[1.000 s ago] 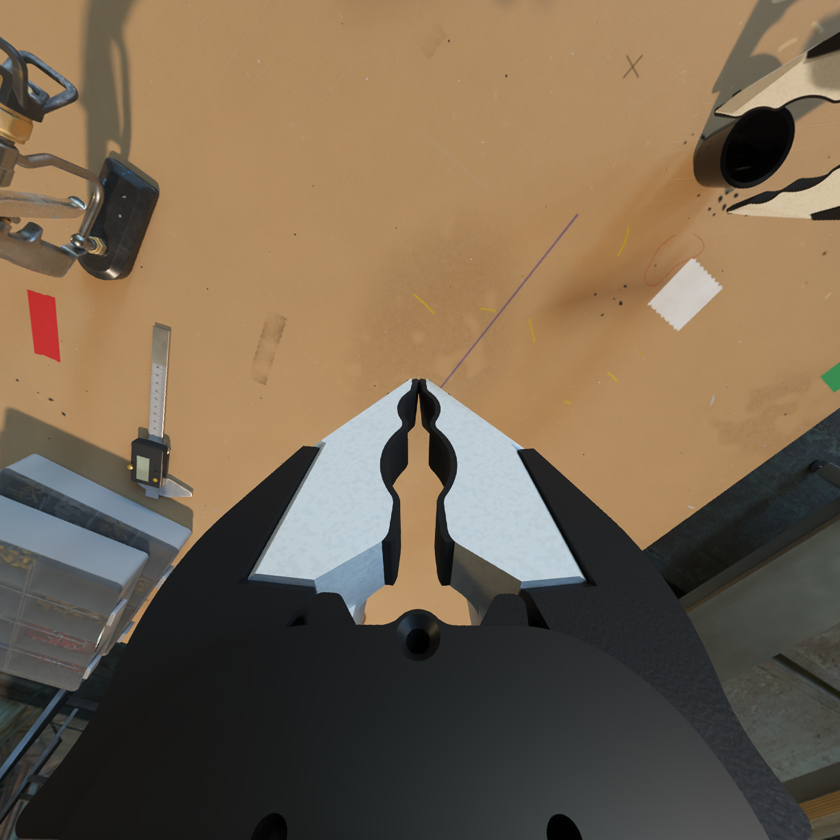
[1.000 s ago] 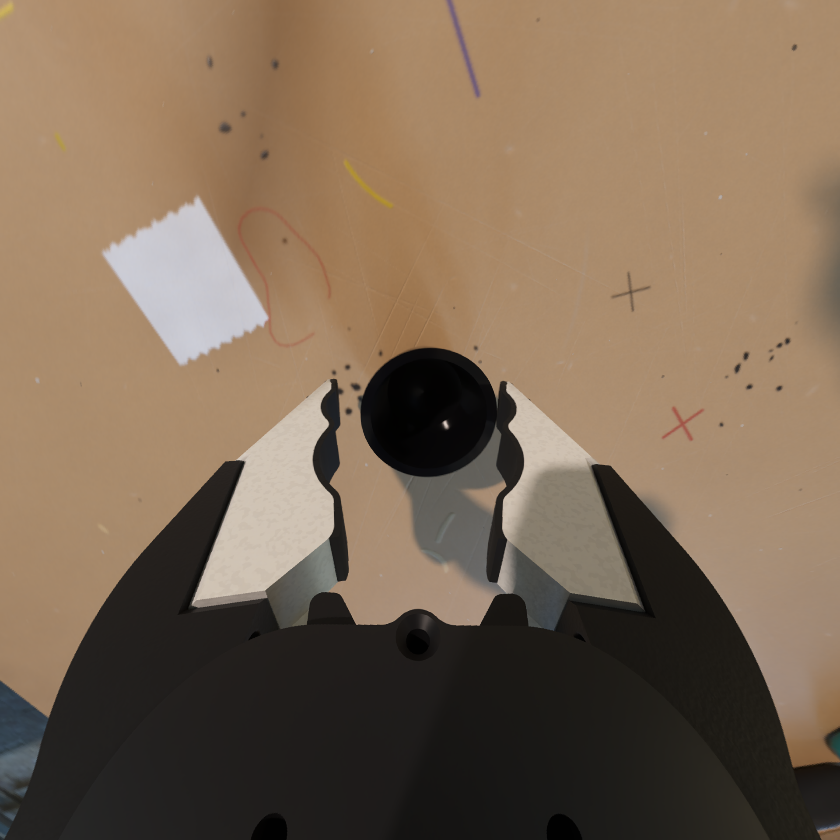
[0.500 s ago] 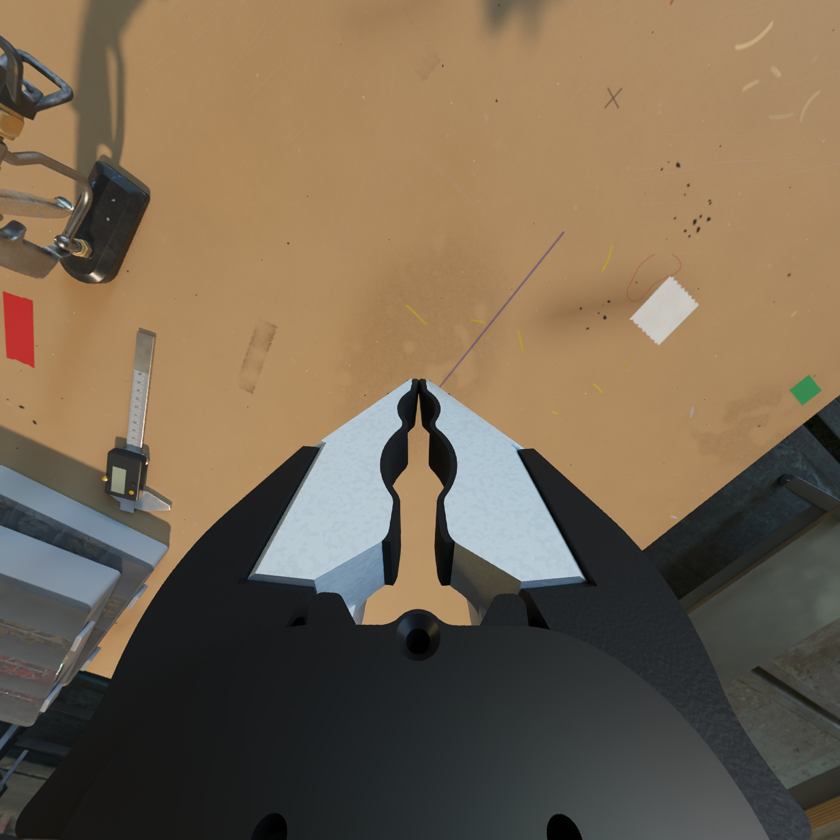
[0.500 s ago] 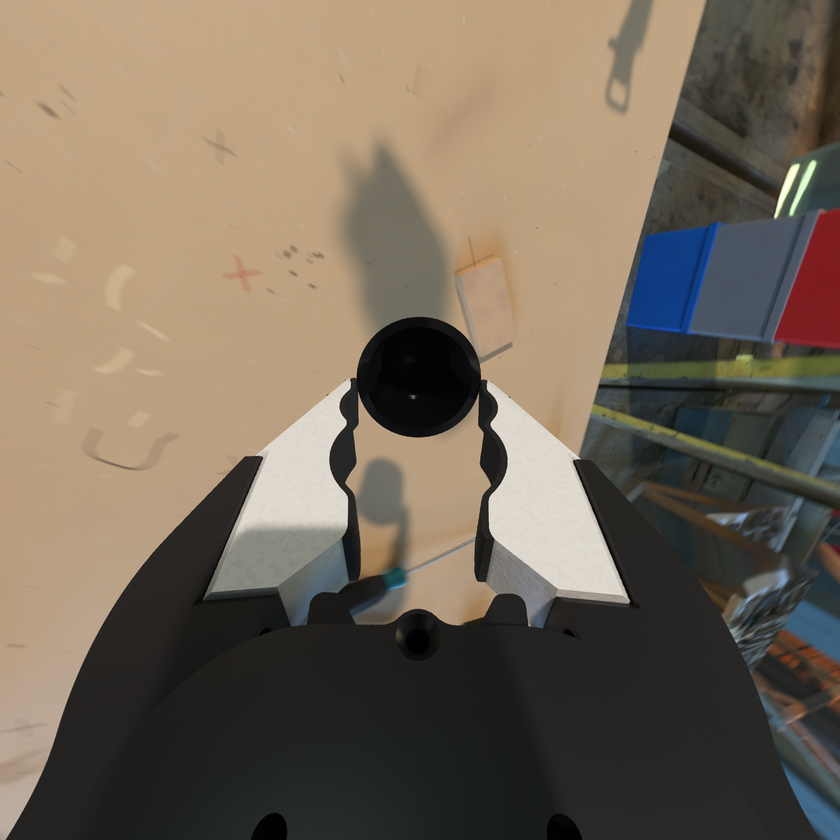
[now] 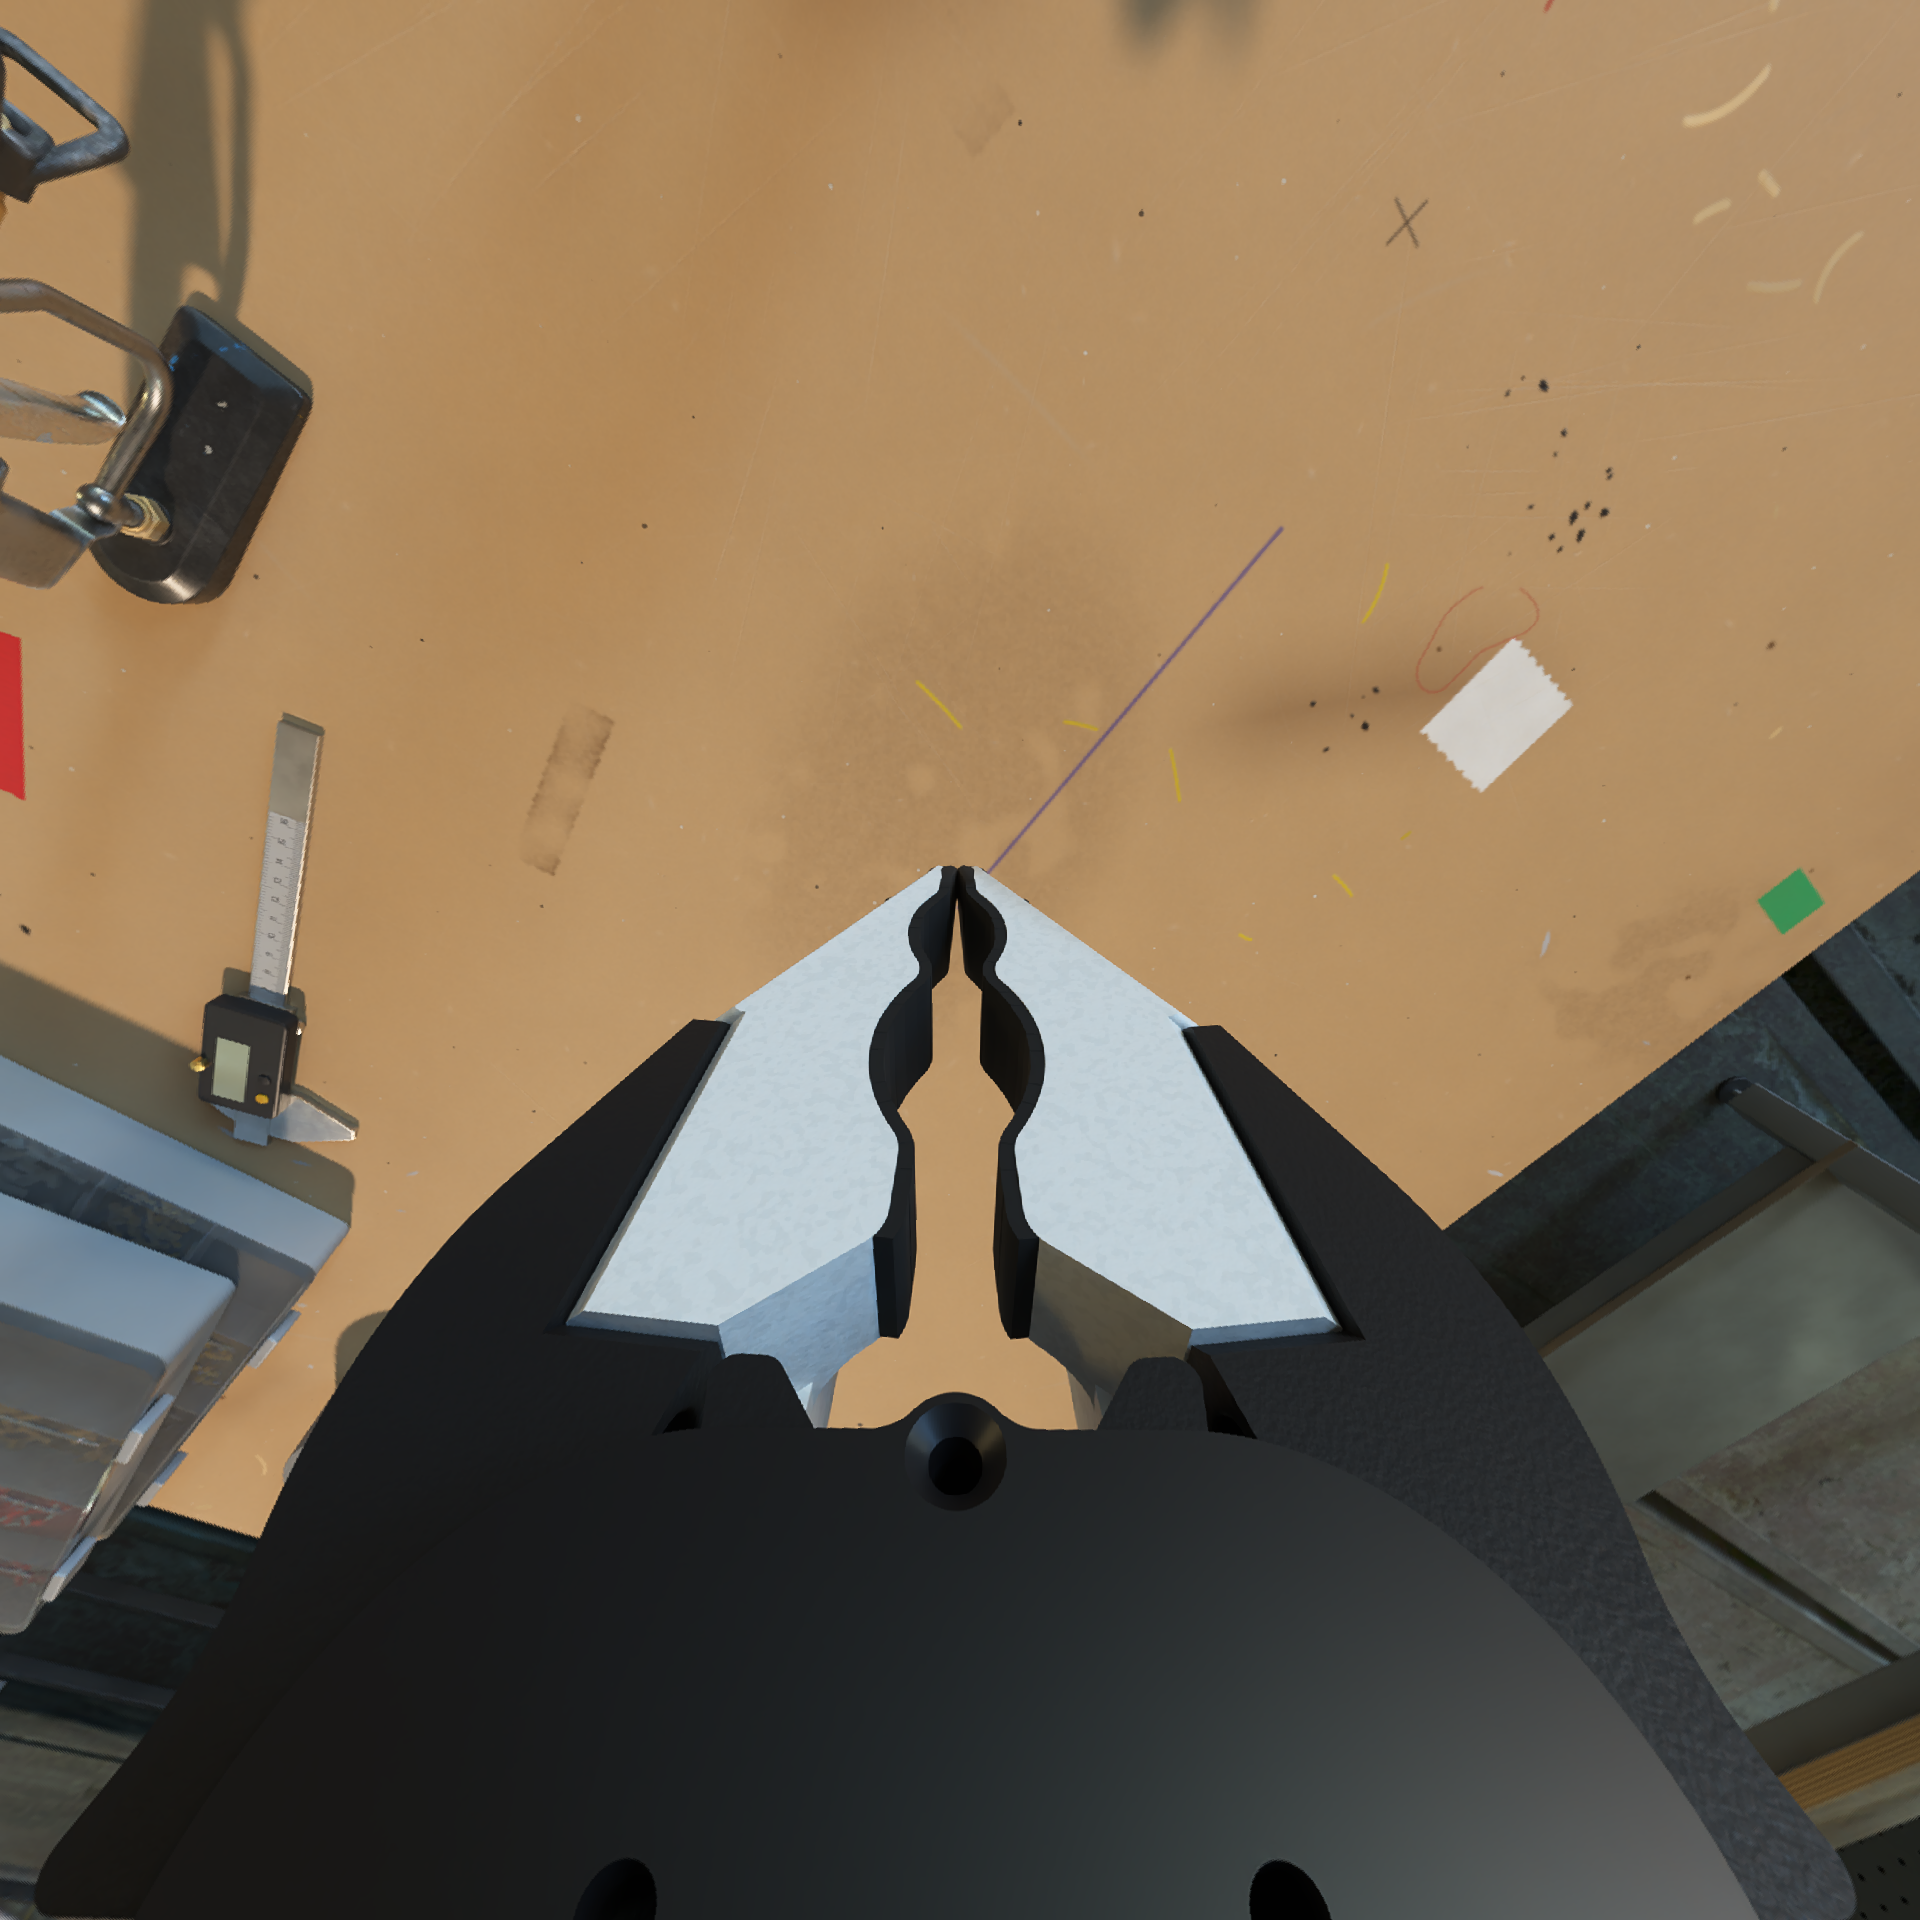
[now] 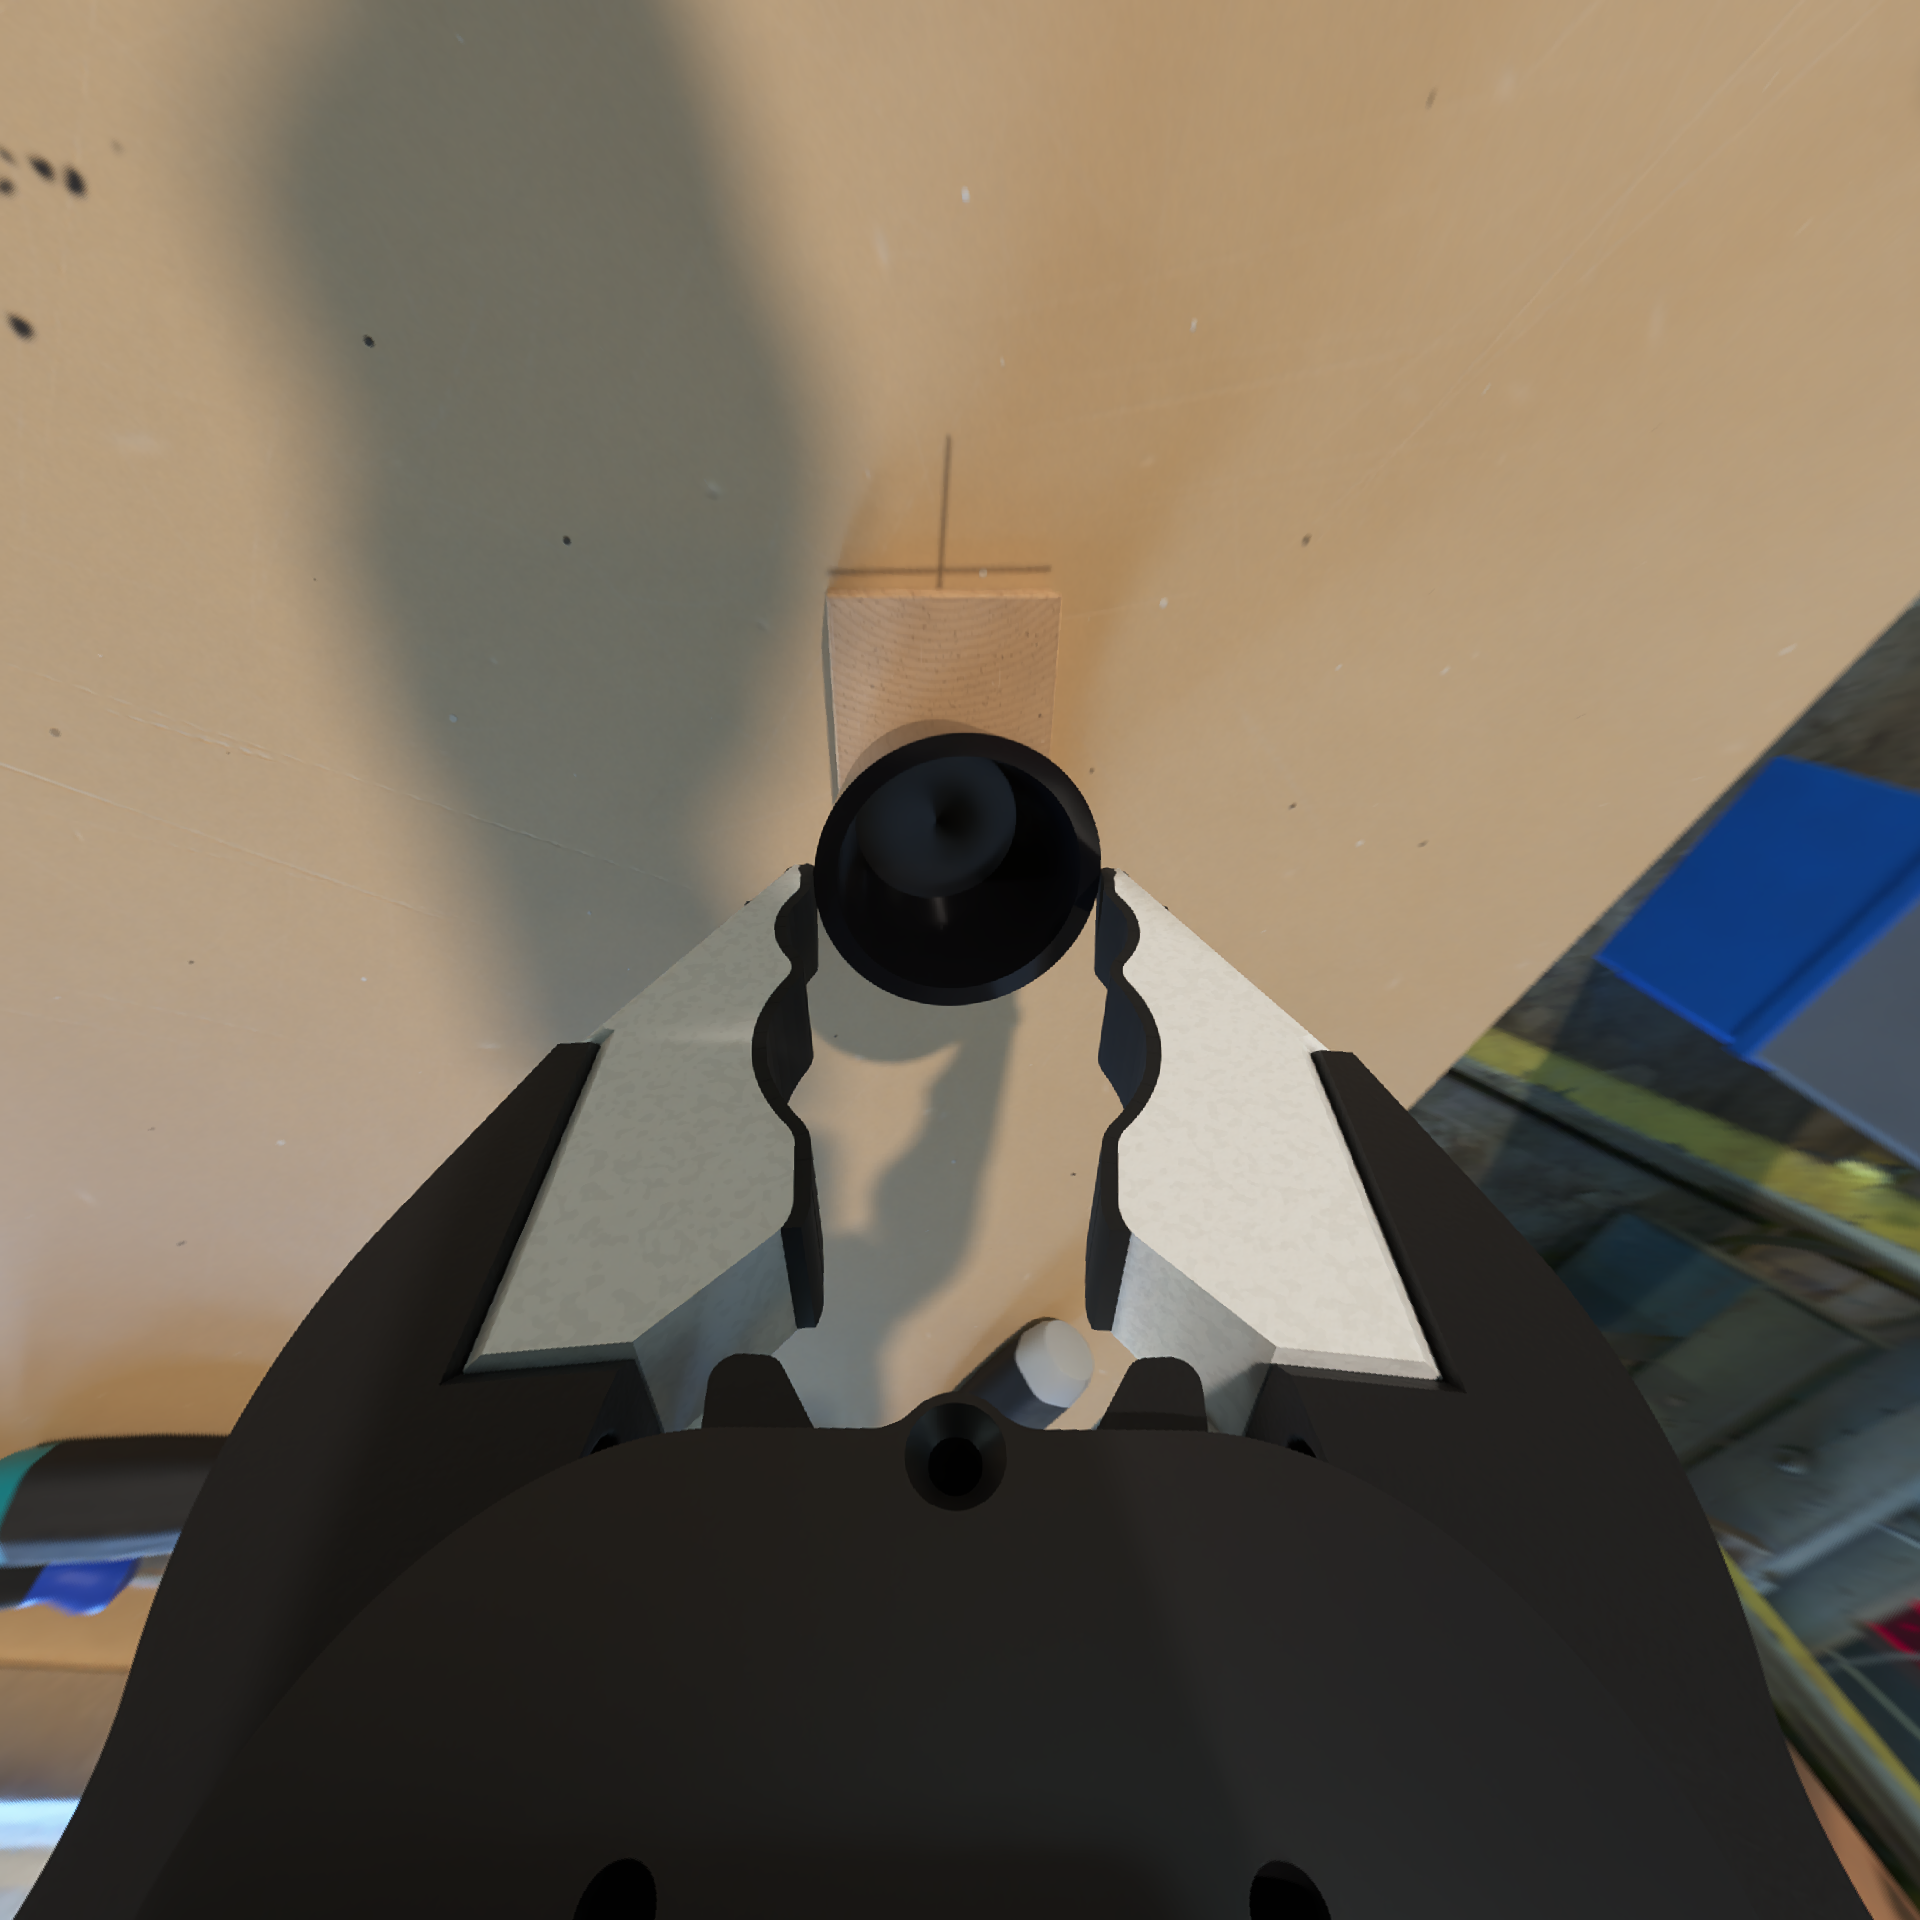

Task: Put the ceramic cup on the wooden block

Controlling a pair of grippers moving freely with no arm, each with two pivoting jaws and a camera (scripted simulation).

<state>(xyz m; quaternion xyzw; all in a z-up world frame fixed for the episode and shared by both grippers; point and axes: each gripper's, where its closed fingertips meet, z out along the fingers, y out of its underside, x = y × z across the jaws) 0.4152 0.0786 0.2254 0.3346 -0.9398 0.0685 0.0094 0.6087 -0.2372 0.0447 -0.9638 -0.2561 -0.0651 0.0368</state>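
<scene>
In the right wrist view my right gripper [image 6: 954,883] is shut on a black ceramic cup [image 6: 954,868], pinched at its rim between the fingertips [image 6: 727,966]. I look down into the cup's mouth. A pale wooden block [image 6: 940,660] lies on the tan table just beyond and below the cup, and the cup's lower part overlaps the block's near end. In the left wrist view my left gripper [image 5: 956,878] is shut and empty, held above the table. Neither the cup nor the block shows in that view.
In the left wrist view: a digital caliper [image 5: 265,966], a black clamp [image 5: 197,457], grey parts boxes [image 5: 114,1320], white tape [image 5: 1496,715], the table edge [image 5: 1621,1060] at right. In the right wrist view: a teal-handled tool [image 6: 94,1496], a white cylinder [image 6: 1039,1371], the table edge [image 6: 1662,831], blue bins [image 6: 1766,894].
My right gripper closed on the cup, lifted it and carried it across the table to just above the wooden block. The left gripper drifted slightly and stayed shut.
</scene>
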